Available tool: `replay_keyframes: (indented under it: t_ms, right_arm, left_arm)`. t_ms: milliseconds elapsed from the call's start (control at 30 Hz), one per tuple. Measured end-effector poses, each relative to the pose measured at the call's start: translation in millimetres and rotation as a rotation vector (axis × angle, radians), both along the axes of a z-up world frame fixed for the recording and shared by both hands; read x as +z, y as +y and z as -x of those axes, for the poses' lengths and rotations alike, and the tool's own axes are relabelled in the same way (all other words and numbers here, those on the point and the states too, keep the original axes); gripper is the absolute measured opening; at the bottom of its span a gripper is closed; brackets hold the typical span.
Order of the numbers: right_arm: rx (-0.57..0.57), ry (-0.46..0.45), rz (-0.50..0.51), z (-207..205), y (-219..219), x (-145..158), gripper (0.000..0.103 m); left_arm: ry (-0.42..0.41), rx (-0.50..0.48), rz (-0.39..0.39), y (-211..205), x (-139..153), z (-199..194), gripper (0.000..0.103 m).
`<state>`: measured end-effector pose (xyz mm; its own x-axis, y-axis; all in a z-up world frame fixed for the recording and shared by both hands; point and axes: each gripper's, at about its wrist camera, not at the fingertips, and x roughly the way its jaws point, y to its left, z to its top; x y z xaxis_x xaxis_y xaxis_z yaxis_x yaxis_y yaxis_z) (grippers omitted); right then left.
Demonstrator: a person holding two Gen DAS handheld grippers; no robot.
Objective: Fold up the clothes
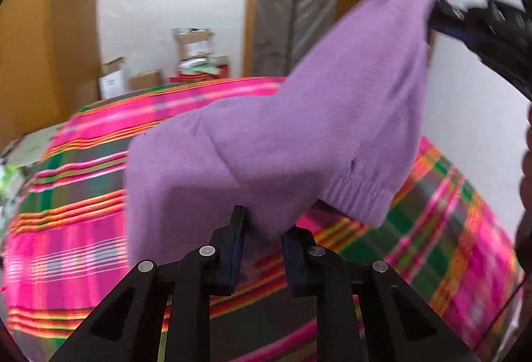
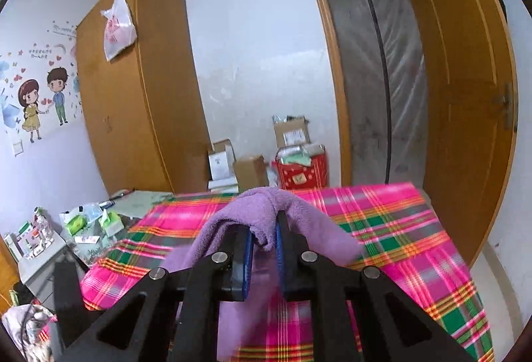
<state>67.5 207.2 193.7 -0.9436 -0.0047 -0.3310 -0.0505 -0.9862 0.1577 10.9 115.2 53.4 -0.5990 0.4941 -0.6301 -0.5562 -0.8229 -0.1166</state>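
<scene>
The left gripper [image 1: 262, 229] pinches a soft, fuzzy purple sweater [image 1: 299, 129] at its lower edge. The right gripper [image 2: 264, 229] pinches a bunched fold, lifting the sweater above the pink plaid bed [image 2: 399, 229].

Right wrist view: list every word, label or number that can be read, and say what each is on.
None can be read for certain.
Wall sticker: small lines of script above the cartoon couple, too small to read.
Plastic bag on the wardrobe: red print, blurred.
Cardboard boxes: white shipping labels, too small.
Red bag: a small tag, illegible.
Packets on the side table: print too small.
</scene>
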Motion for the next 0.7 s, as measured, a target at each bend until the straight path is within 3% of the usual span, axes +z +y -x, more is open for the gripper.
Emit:
replay_keyframes:
  t_ms: [167, 333, 500, 700]
  right_arm:
    - [0.146, -0.015, 0.047, 26, -18, 0, 0.013]
    - [0.376, -0.067, 0.143, 61, -54, -13, 0.013]
    - [0.546, -0.166, 0.175, 92, -100, -33, 0.013]
    - [0.636, -0.288, 0.158, 99, -132, -67, 0.014]
  left_arm:
    - [-0.025, -0.05, -0.004, 15, -5, -11, 0.021]
    - [-0.074, -0.029, -0.06, -7, -4, -10, 0.021]
    - [-0.052, 0.065, -0.103, -50, 1, -19, 0.021]
    - [-0.028, 0.21, -0.129, -102, 6, -31, 0.021]
